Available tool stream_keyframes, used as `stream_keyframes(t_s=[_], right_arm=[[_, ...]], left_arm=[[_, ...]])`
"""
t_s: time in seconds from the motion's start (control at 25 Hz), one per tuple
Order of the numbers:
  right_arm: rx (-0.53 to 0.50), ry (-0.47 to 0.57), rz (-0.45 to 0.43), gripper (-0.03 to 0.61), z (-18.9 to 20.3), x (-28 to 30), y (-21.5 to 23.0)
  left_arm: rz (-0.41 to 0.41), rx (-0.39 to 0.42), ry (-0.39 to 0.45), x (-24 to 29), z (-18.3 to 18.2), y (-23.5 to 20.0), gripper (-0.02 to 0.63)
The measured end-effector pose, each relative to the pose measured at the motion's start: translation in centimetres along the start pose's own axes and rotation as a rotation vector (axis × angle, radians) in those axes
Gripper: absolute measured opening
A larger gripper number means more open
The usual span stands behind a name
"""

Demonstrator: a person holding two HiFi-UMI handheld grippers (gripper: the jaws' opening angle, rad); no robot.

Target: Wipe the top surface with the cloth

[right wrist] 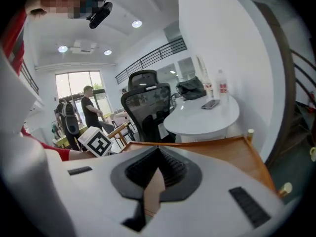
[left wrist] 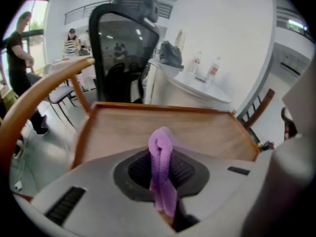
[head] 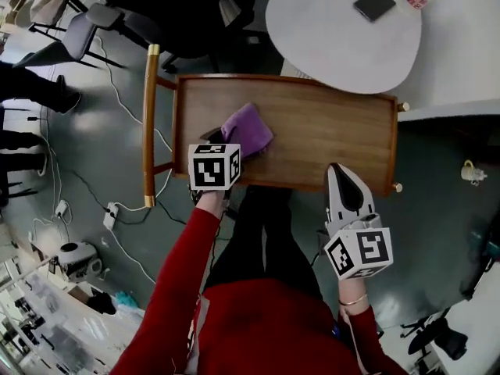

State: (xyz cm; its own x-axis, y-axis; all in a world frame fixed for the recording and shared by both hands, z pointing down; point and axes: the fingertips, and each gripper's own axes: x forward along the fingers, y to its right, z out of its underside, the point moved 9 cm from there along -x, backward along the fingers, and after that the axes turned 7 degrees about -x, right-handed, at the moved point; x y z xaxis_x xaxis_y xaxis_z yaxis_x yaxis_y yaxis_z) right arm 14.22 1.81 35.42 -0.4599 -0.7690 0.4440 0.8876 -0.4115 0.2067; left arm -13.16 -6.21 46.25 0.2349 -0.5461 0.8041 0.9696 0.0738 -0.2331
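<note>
The purple cloth [head: 248, 130] lies on the wooden top [head: 328, 131], a little left of the frame's centre in the head view. One fold of it stands pinched between the jaws of the left gripper [head: 223, 141], which are clenched on it. The right gripper [head: 341, 172] is at the lower right edge of the top, with its jaws pressed together and nothing between them. Above the top, in the upper right, stands a white round table [head: 328, 37] with a dark phone [head: 375, 5] on it.

Brown wooden tray top [head: 328, 127] bare 3 o'clock of purple cloth [head: 248, 130]; raised rim [head: 285, 78] around; white round table [head: 328, 30] close at 1 o'clock.
</note>
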Motion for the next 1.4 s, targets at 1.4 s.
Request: stream_keyframes(t_s=[1.4], right_arm=[[0.242,0.083,0.669,0.012,5.3,-16.3,2.9]], left_arm=[[0.845,0.307,-0.038,-1.2,0.6,31.6,0.054]])
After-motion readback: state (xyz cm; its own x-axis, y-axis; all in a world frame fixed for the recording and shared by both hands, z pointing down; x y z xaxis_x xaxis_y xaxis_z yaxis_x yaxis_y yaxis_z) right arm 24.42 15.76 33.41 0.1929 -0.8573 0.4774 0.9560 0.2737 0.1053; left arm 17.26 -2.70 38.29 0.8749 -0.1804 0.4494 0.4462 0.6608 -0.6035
